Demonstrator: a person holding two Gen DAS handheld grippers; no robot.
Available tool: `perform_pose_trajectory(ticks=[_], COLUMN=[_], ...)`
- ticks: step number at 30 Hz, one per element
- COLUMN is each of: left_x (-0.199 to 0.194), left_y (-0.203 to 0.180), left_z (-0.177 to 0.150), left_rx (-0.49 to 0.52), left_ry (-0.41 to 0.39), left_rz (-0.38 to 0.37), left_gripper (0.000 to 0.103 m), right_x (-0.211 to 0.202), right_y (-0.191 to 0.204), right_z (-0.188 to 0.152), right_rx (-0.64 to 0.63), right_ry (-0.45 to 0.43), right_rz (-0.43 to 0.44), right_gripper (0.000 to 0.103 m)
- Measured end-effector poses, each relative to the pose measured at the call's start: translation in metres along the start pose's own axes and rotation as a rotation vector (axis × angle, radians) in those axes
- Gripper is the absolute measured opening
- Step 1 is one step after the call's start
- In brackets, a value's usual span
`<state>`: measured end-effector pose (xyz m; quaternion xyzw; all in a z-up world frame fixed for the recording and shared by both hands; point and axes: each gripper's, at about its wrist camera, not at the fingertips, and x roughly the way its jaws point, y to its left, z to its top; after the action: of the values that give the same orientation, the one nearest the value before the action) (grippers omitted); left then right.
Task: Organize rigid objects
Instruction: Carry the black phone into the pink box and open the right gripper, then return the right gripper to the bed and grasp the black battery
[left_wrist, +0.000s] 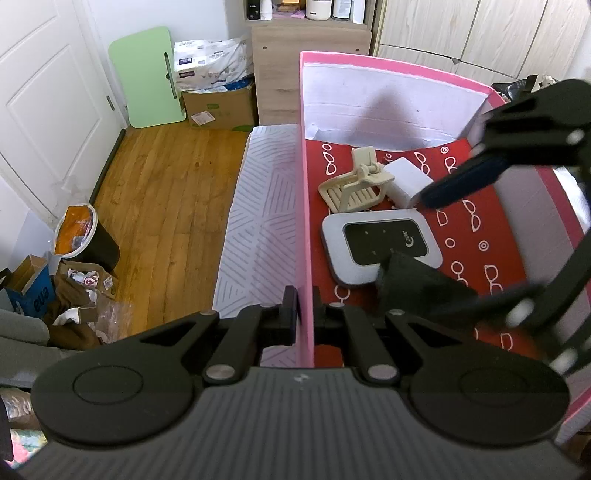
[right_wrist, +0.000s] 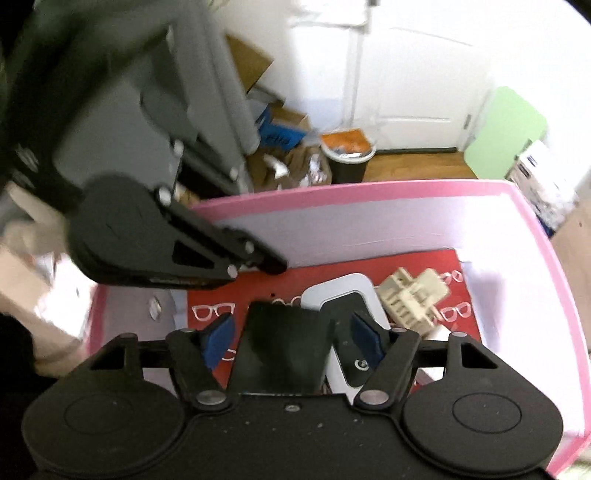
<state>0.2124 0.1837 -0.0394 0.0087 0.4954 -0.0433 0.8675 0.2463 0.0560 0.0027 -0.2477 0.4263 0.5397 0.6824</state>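
Note:
A pink box (left_wrist: 305, 221) with a red, glasses-patterned floor holds a beige plastic clip (left_wrist: 354, 184), a white adapter block (left_wrist: 406, 181) and a grey-white device with a black panel (left_wrist: 380, 243). My left gripper (left_wrist: 304, 314) is shut on the box's left wall, and its fingers (right_wrist: 258, 258) show in the right wrist view too. My right gripper (right_wrist: 293, 332) hangs inside the box with its jaws open. A black flat object (right_wrist: 284, 350) stands between the blue pads (right_wrist: 221, 338) with gaps on both sides. It rests on the device (right_wrist: 343, 291), beside the clip (right_wrist: 410, 295).
The box sits on a striped white surface (left_wrist: 258, 221). Left of it is wooden floor (left_wrist: 166, 192) with a lined bin (left_wrist: 85, 236), cardboard boxes (left_wrist: 218, 107), a green board (left_wrist: 147, 77) and a white door (left_wrist: 48, 103). A wooden cabinet (left_wrist: 280, 66) stands behind.

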Motion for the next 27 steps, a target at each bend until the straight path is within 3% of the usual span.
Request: perform_pose_trajectory(ticks=[7,15,18,27], left_x=[-0.001,-0.003,-0.002,-0.002], left_y=[0.0,0.0,0.0,0.001], left_z=[-0.001,-0.002,-0.002,-0.001], left_rx=[-0.001,-0.006,-0.006,-0.005], left_ry=[-0.009,-0.011,-0.011,-0.005], left_rz=[-0.002,-0.001,-0.001,-0.001], left_gripper=[0.005,0.005,0.005,0.005], right_x=[-0.064,-0.129,-0.137,-0.132], right_y=[-0.016,-0.018,-0.018,-0.004], right_z=[-0.04,-0.122,-0.15,-0.221], right_rx=[0.199,0.397,0.47,0.675], right_ry=[-0.184,-0.426,-0.423,-0.263], right_rz=[-0.107,-0.298,-0.347,-0.418], right_gripper=[0.074,0.075,0.075,0.075])
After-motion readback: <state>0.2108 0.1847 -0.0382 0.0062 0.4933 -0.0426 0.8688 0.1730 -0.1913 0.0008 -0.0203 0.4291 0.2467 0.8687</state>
